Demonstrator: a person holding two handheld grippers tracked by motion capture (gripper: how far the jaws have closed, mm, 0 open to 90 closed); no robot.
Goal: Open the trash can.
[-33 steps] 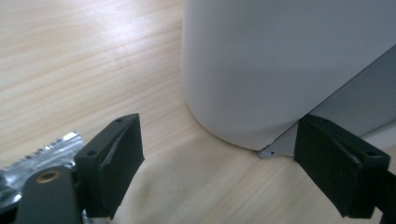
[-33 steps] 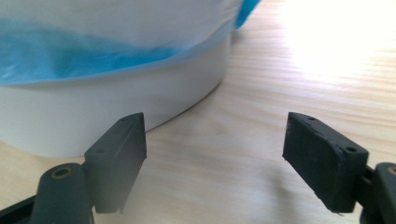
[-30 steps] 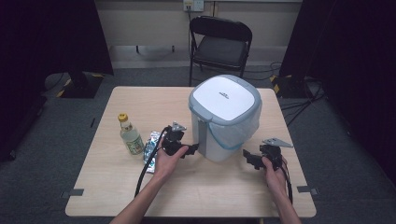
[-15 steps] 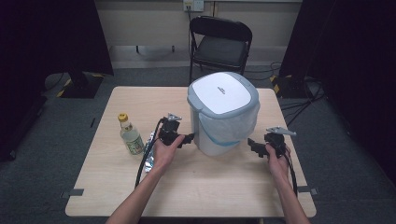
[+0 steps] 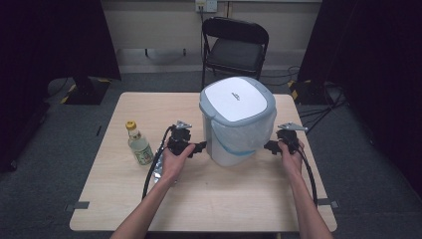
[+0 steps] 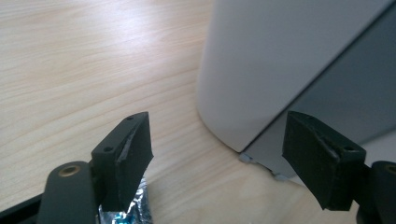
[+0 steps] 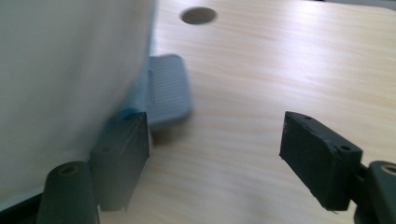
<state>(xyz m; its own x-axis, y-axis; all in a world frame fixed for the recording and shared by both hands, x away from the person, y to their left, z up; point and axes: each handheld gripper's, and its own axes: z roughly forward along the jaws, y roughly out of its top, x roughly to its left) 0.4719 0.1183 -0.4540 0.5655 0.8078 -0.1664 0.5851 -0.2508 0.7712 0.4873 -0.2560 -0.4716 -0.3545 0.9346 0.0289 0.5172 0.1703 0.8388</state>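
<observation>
Pale wood worktop (image 5: 124,199), rectangular, seen from above. At its left, a small clear glass bottle with a yellow cap (image 5: 139,144) stands upright. Just right of it, a crinkled silver foil packet (image 5: 158,167) lies flat, partly under the left forearm; its edge shows in the left gripper view (image 6: 122,215) beneath the near jaw. Left gripper (image 5: 197,147) is held in the left hand (image 5: 174,162), pointing at the left side of a white plastic bin with a grey-rimmed flat lid (image 5: 238,119); in its own view the jaws stand wide apart, empty, with the bin's white wall (image 6: 280,60) and small grey feet close ahead, not clearly touching. The bin sits upright mid-worktop, a translucent liner showing at its lower wall with a blue band. Right gripper (image 5: 271,146), in the right hand (image 5: 291,159), is at the bin's right side; its jaws are also spread wide and empty, the near jaw just beside the bin wall (image 7: 60,70) and a grey ribbed foot pedal (image 7: 168,93) at the base. Black folding chair (image 5: 234,47) stands behind the worktop.
</observation>
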